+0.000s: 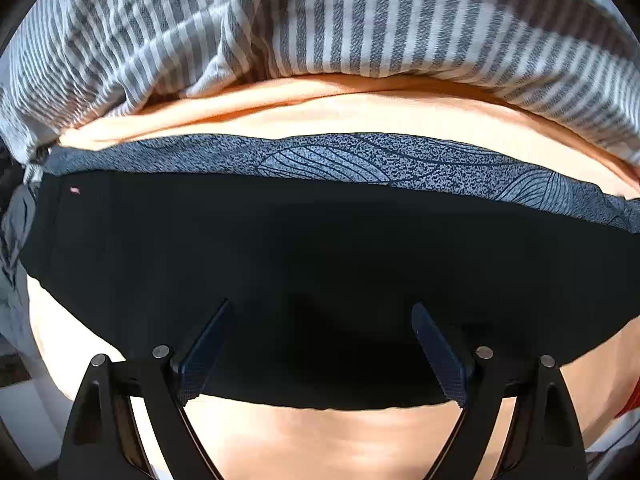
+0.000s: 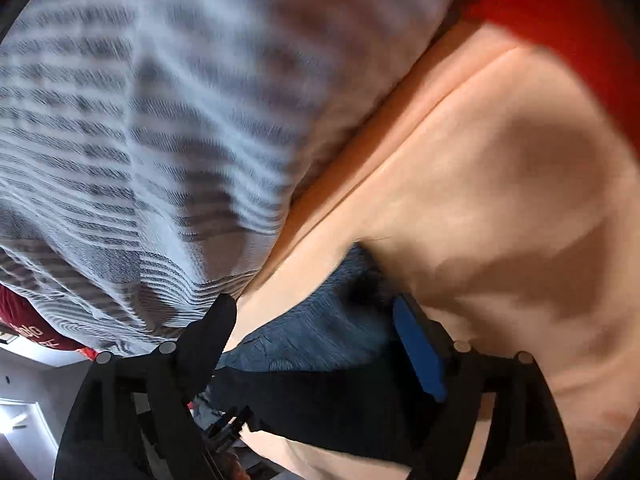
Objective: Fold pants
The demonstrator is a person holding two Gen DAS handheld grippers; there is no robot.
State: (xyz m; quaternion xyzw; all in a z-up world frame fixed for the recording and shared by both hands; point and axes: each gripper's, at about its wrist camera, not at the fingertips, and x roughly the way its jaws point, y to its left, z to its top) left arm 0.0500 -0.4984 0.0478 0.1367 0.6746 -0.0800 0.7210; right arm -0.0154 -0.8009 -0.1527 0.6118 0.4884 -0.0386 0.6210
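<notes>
The black pants (image 1: pixel 280 248) lie in a wide flat band across a peach sheet (image 1: pixel 360 112). A blue-grey, leaf-patterned strip (image 1: pixel 340 156) of cloth runs along their far edge. My left gripper (image 1: pixel 320 306) points straight down over the near part of the black cloth, open, with nothing pinched. In the blurred right wrist view, my right gripper (image 2: pixel 314 300) is open too. One end of the patterned strip (image 2: pixel 320 332) and the black pants (image 2: pixel 320 400) lie between and below its fingers. The pads do not press on the cloth.
A grey-and-white striped blanket (image 1: pixel 360 20) is bunched along the far side of the sheet and fills the left of the right wrist view (image 2: pixel 140 120). Red fabric (image 2: pixel 560 12) lies at the sheet's far right, and another red item (image 2: pixel 24 320) at the left edge.
</notes>
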